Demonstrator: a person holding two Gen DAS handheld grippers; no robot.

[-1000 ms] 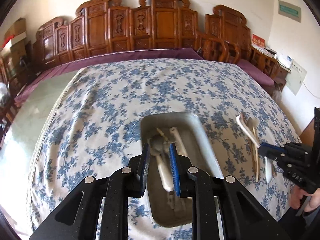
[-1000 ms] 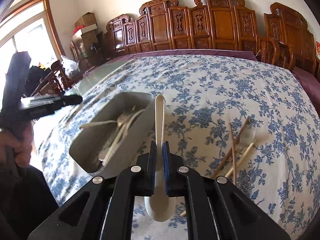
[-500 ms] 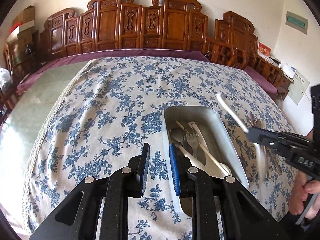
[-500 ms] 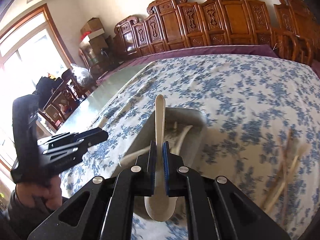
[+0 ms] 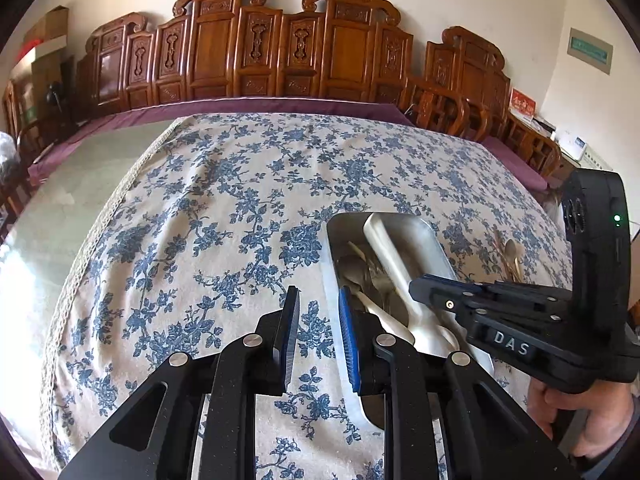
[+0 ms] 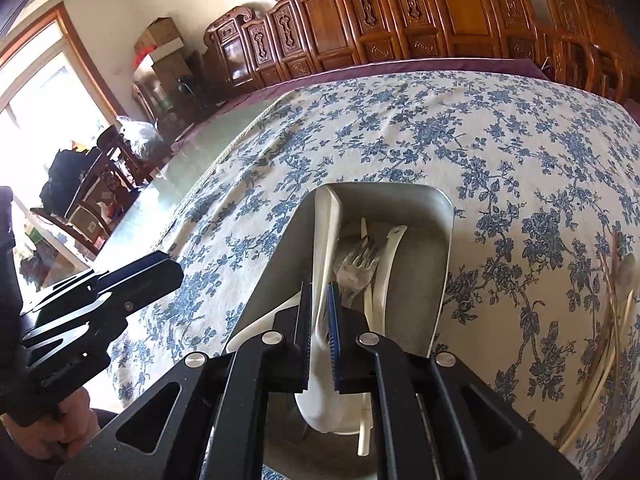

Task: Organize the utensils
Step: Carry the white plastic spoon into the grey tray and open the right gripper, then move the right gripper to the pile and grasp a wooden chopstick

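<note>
A metal tray [image 6: 443, 264] lies on the flowered cloth and holds a fork [image 6: 357, 268] and several pale utensils. My right gripper [image 6: 319, 293] hangs over the tray's near half, shut on the handle of a white spoon [image 6: 326, 232]. The handle points toward the tray's far left corner, and the bowl hangs below the jaws. In the left wrist view the same spoon [image 5: 390, 258] slants across the tray [image 5: 434, 240] from the right gripper [image 5: 418, 288]. My left gripper [image 5: 318, 300] stands open and empty over bare cloth, just left of the tray.
Loose chopsticks and a spoon [image 6: 618, 300] lie on the cloth right of the tray, also seen as loose utensils [image 5: 508, 252]. Carved wooden chairs [image 5: 280, 52] line the table's far side. A person's hand [image 5: 592, 420] holds the right gripper's handle.
The right gripper carried the white spoon leftward from beside the tray to over it and lowered it. The left gripper shifted left, from above the tray to the cloth beside it.
</note>
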